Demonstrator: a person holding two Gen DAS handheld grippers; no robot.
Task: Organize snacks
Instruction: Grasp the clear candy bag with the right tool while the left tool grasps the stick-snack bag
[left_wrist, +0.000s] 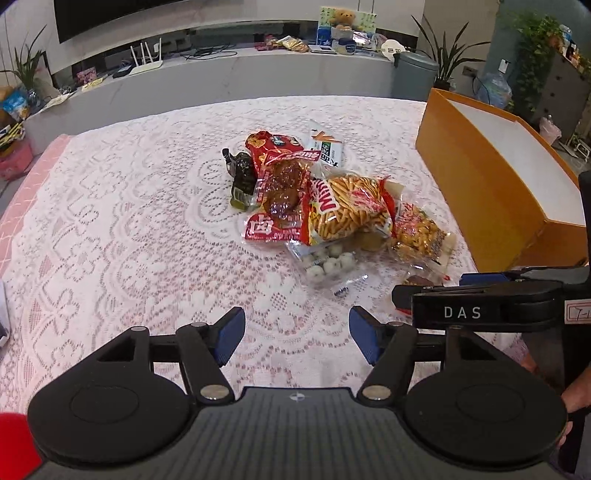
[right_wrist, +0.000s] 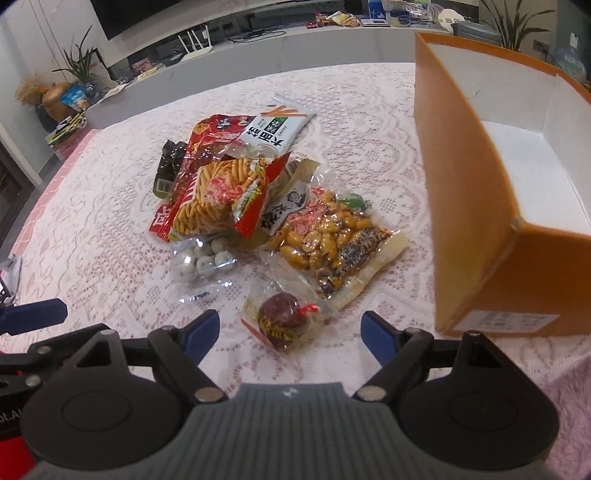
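Observation:
A heap of snack packets (left_wrist: 325, 206) lies on the lace tablecloth (left_wrist: 129, 240). An open orange box (left_wrist: 491, 177) with a white inside stands at the right. My left gripper (left_wrist: 297, 338) hovers open over bare cloth, short of the heap, with nothing between its fingers. In the right wrist view the heap shows a packet of orange sticks (right_wrist: 214, 195), a bag of yellow beans (right_wrist: 328, 240), a clear bag of white balls (right_wrist: 203, 258) and a small packet with a dark round sweet (right_wrist: 282, 321). My right gripper (right_wrist: 290, 332) is open, and that small packet lies between its fingertips, untouched.
The orange box (right_wrist: 498, 206) rises close on the right of my right gripper. Behind the table runs a grey ledge (left_wrist: 240, 70) with a router, cables and more packets. A grey bin (left_wrist: 413, 74) and potted plants stand at the back right.

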